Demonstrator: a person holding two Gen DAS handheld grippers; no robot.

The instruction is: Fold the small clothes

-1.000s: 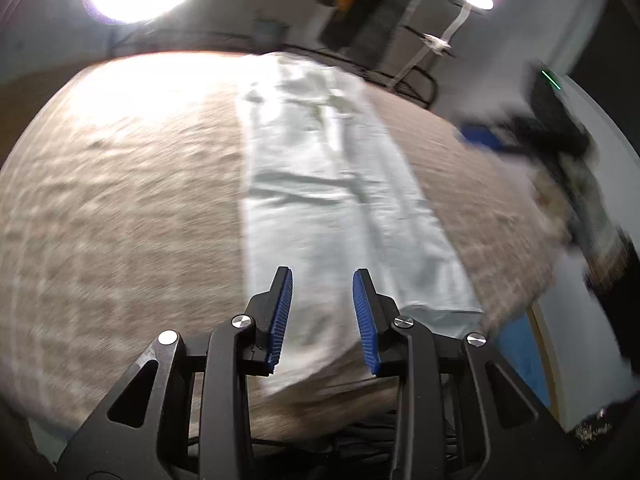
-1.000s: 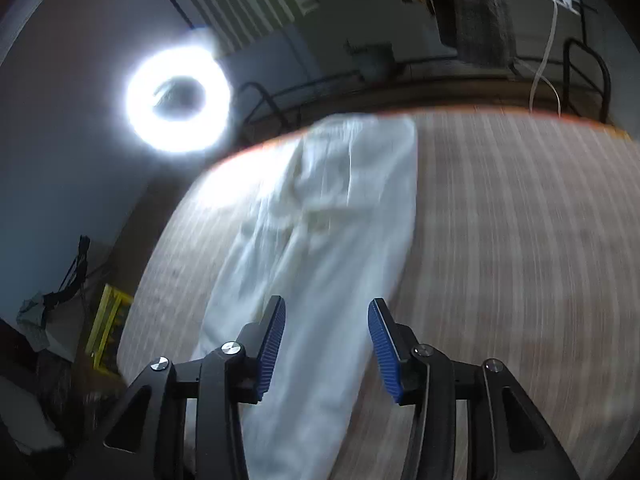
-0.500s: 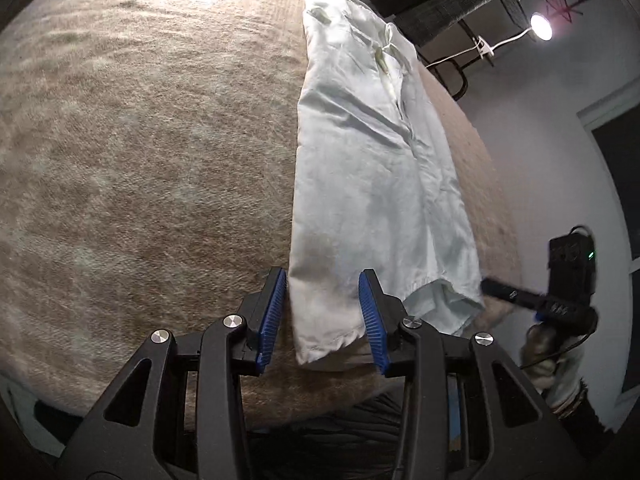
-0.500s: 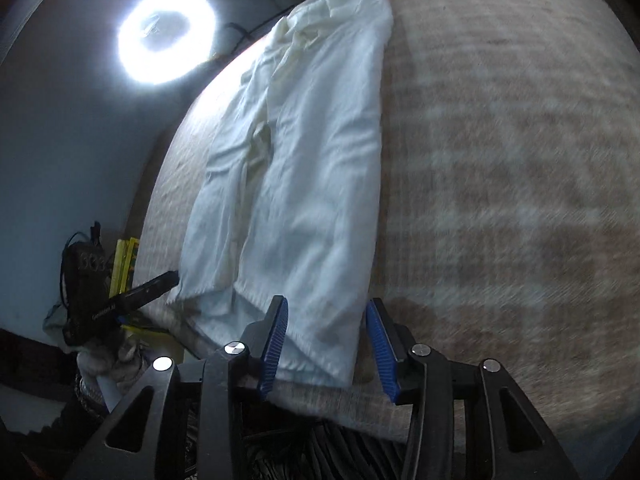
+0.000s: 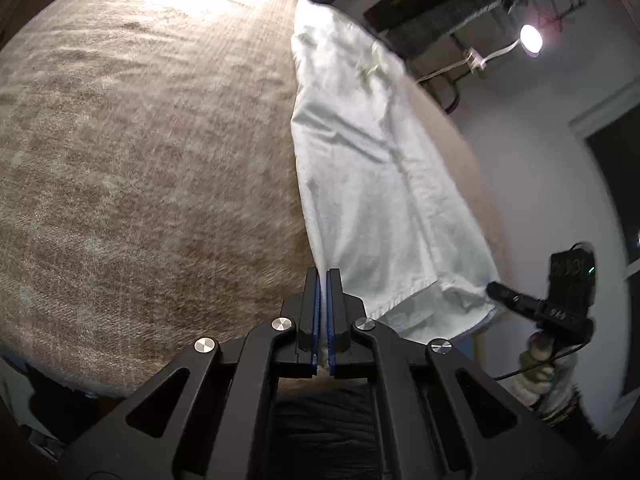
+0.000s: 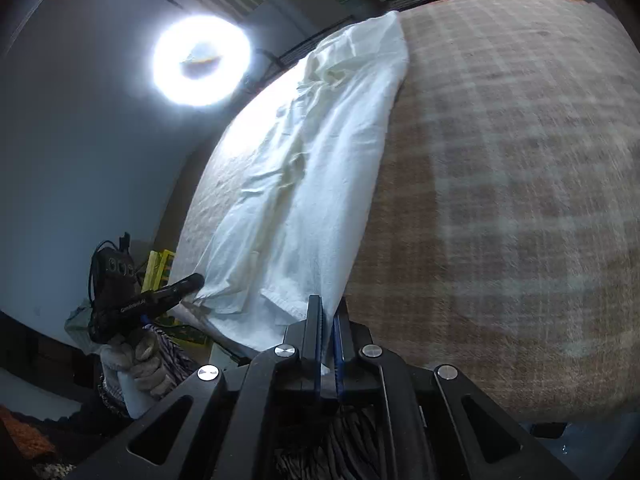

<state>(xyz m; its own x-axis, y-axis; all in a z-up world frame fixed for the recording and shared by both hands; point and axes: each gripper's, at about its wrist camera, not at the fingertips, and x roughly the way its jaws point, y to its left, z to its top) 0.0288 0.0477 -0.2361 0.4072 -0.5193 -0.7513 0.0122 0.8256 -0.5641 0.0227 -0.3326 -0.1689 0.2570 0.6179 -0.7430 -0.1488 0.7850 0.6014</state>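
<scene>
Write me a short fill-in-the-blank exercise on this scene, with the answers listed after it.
1. The garment lying on the plaid blanket is ____ in colour.
2. The left hand-held gripper is shut on the garment's near ____ corner.
3. The right hand-held gripper is ____ on the garment's other near corner.
4. The bright ring light shows only in the ____ wrist view.

Answers: white; left; shut; right

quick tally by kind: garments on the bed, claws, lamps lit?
White garment: 1
Claws: 2, left claw and right claw, each shut on a near corner of it
Lit lamps: 2, ring light and small round lamp
Total: 5
</scene>
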